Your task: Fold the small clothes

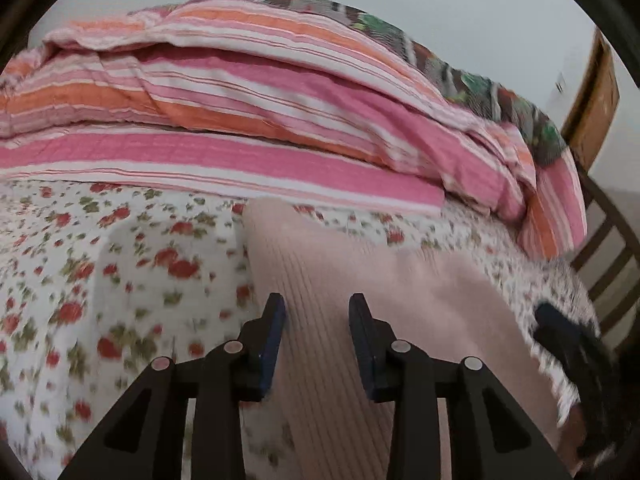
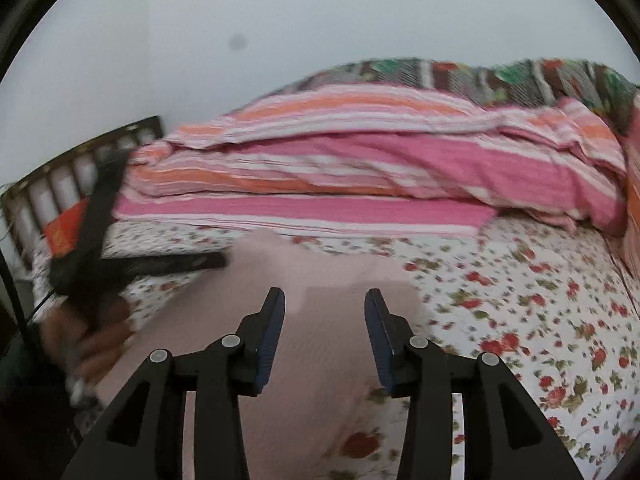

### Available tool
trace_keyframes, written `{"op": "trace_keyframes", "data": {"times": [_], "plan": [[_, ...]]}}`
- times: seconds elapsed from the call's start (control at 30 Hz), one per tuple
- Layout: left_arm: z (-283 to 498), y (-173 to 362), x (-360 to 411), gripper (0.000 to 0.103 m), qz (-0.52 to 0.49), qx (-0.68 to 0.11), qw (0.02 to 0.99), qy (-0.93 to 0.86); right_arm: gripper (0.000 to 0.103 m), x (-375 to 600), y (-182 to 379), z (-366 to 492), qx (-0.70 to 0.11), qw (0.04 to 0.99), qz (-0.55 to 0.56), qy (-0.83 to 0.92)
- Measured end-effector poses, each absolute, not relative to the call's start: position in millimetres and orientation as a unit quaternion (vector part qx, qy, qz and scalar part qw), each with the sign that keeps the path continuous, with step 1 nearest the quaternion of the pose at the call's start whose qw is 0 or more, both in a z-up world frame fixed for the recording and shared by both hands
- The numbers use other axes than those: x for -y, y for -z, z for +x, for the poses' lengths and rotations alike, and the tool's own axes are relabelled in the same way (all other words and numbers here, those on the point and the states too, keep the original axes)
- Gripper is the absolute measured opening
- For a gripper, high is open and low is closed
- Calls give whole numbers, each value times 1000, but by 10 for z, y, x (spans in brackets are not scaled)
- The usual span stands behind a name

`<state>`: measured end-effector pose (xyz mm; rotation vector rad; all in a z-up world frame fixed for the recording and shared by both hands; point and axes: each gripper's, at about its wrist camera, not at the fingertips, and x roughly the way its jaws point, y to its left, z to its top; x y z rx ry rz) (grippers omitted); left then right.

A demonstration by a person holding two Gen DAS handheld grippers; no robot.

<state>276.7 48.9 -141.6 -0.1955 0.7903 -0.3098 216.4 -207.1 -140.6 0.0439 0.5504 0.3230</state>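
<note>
Pink ribbed garment [image 1: 344,300] lies flat on the bed's floral sheet [image 1: 120,280], in front of a striped pink-and-orange quilt [image 1: 240,120] bunched along the wall. My left claw [image 1: 317,306] hangs over the garment, jaws partly apart, nothing between the pads. My right claw [image 2: 325,300] is the same: half-spread above the cloth, gripping nothing. In the right view my left claw shows blurred at left, my hand [image 2: 92,340] around its handle. A wooden bed frame [image 2: 60,176] stands behind.

A bedroom at home: ahead of the claw lies a bed with a floral sheet [image 1: 80,264], a striped quilt [image 1: 240,120] folded beyond, and a slatted wooden bedframe [image 2: 60,176].
</note>
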Motion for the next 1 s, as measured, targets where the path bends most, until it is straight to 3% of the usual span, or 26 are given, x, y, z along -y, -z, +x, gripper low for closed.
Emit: {"op": "trace_keyframes", "data": {"times": [0.07, 0.2, 0.47, 0.7, 0.83, 1.0], "plan": [[2591, 1418, -454, 56, -74, -368, 915, 147, 41, 2096, 1504, 2300, -294, 946, 29, -136], [2321, 1428, -375, 56, -50, -349, 923, 154, 39, 2116, 1848, 2573, -360, 929, 32, -79], [2108, 1469, -319, 56, -21, -337, 932, 132, 39, 2151, 1817, 2455, -348, 934, 20, -74], [2104, 1484, -382, 58, -40, -336, 930, 144, 43, 2047, 1610, 2076, -280, 951, 10, -133], [2117, 1490, -334, 61, -32, -337, 931, 136, 43, 1829, 1793, 2081, -292, 948, -62, -107], [2149, 1518, -344, 67, -40, -340, 931, 129, 48, 1989, 1827, 2147, -310, 943, -4, -121]]}}
